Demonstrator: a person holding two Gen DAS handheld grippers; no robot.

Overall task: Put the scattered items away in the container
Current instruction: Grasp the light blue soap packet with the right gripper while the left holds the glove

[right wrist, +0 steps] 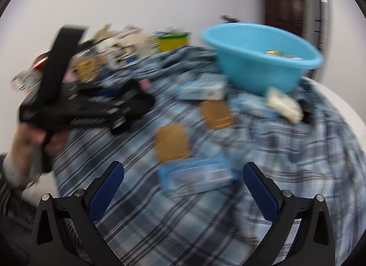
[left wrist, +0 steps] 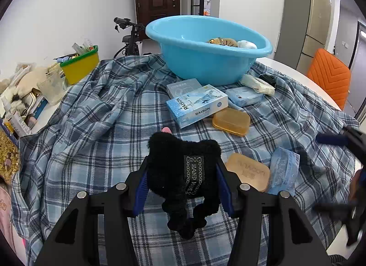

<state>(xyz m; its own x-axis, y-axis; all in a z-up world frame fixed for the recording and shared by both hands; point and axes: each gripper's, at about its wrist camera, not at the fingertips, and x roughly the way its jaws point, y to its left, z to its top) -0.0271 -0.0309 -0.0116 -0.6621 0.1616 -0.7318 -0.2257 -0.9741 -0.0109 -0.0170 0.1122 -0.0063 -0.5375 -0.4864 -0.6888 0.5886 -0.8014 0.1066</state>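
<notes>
Plaid blue cloth [left wrist: 96, 115] covers our counter, with the round light-blue plastic basin [left wrist: 205, 60] at its far side. Nearer than the basin, our left gripper [left wrist: 183, 181] fingers clench a black fuzzy plush toy [left wrist: 183, 170]. Our right gripper [right wrist: 183, 181] fingers gape, released, above a pale-blue packet [right wrist: 196, 176].

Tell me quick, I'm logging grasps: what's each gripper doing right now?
Left gripper: closed on the black plush toy.
Right gripper: open, holding nothing, above the blue packet.
</notes>
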